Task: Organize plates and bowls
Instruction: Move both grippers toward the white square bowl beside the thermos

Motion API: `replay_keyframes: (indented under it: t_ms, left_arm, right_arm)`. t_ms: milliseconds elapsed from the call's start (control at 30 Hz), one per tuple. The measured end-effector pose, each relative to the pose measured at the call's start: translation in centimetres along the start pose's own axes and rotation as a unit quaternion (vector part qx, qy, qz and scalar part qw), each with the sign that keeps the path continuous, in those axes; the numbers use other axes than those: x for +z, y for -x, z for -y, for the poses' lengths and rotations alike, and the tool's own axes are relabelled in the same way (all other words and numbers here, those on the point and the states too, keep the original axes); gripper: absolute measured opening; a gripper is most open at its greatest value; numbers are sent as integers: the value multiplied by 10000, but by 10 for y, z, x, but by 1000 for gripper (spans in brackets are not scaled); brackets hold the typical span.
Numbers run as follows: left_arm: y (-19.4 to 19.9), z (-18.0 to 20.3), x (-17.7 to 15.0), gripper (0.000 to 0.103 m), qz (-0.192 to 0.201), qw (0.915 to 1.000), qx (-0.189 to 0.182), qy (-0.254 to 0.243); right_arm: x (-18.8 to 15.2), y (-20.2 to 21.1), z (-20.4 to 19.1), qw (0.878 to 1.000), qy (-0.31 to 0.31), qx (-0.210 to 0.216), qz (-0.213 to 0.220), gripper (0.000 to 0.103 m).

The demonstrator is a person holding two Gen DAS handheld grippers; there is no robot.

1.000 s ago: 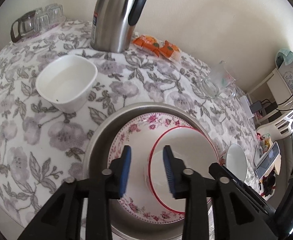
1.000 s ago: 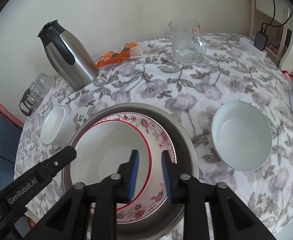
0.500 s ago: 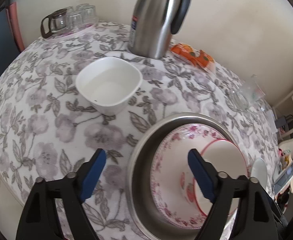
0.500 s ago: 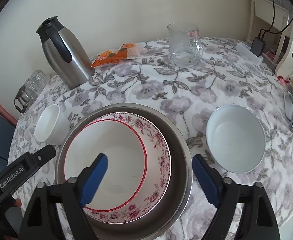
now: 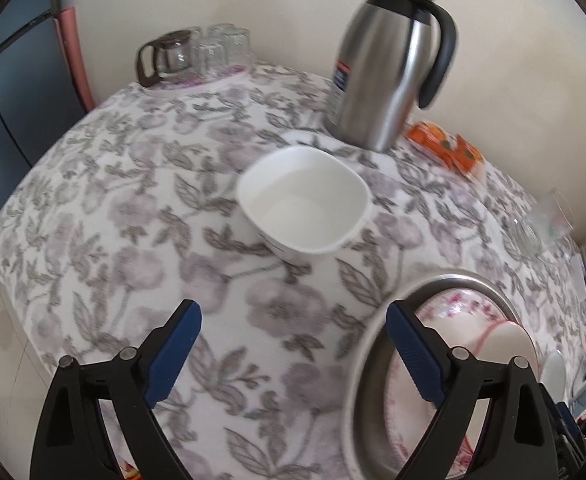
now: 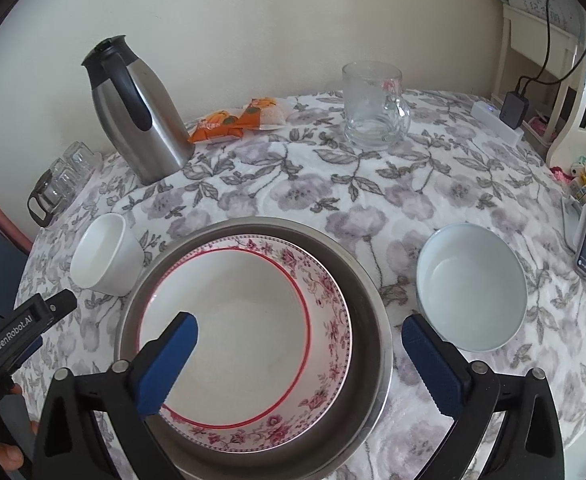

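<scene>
2 tools wide open, left tool [image 5: 293, 344] facing square bowl [image 5: 304, 199], right tool [image 6: 299, 354] above red-rimmed bowl [image 6: 229, 320].

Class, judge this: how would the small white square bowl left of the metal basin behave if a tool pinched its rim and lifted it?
The small white square bowl looks glossy, so its rim may slip between pads. It appears rigid ceramic, likely chipping if dropped. Empty and small, it probably lifts lightly.

Brushed steel basin [image 6: 377, 320] w/ dull sheen, glossy glazed floral plate [image 6: 329, 300] & red-rimmed bowl [image 6: 229, 320], smooth white ceramic bowls [image 5: 305, 204] [image 6: 473, 284], soft matt printed cloth [image 6: 293, 184], shiny steel thermos [image 5: 385, 64], clear glass mug [image 6: 373, 104], matt black plastic gripper arms.
</scene>
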State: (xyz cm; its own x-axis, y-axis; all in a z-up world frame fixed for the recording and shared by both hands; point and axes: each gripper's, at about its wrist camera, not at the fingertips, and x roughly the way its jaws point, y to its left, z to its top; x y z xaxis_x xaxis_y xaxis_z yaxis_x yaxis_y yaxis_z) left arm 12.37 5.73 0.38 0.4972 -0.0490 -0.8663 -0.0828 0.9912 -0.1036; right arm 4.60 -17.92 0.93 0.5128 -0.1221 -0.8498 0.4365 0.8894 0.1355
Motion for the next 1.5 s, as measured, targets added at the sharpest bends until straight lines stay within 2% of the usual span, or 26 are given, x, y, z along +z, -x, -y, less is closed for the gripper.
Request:
replay_keyframes:
  t_ms: [267, 600, 867, 1100, 1300, 1400, 1500]
  left_arm:
    - [10, -41, 14, 95, 267, 9987, 183, 403]
    - [15, -90, 26, 95, 397, 9951, 282, 858]
    - [14, -119, 31, 95, 624, 9924, 328, 1011]
    - [7, -127, 40, 95, 842, 9913, 141, 998]
    - [-9, -116, 51, 95, 664, 9950, -125, 732]
    - [-16, -112, 56, 95, 615, 9948, -300, 755]
    - [-21, -112, 60, 95, 609, 9936, -417, 856]
  right_arm:
    - [2, 10, -33, 9990, 258, 260, 272, 103]
    - [-7, 12, -97, 9931, 880, 626, 452, 103]
    - [-15, 4, -137, 9890, 1066, 908, 481, 103]
    - [-12, -6, -148, 9885, 1032, 969, 535, 103]
    - [-1, -19, -157, 9886, 988, 1008, 519, 103]
    - [8, -28, -162, 9897, 926, 1004, 424, 97]
    - [16, -37, -165, 9912, 816, 991, 316, 87]
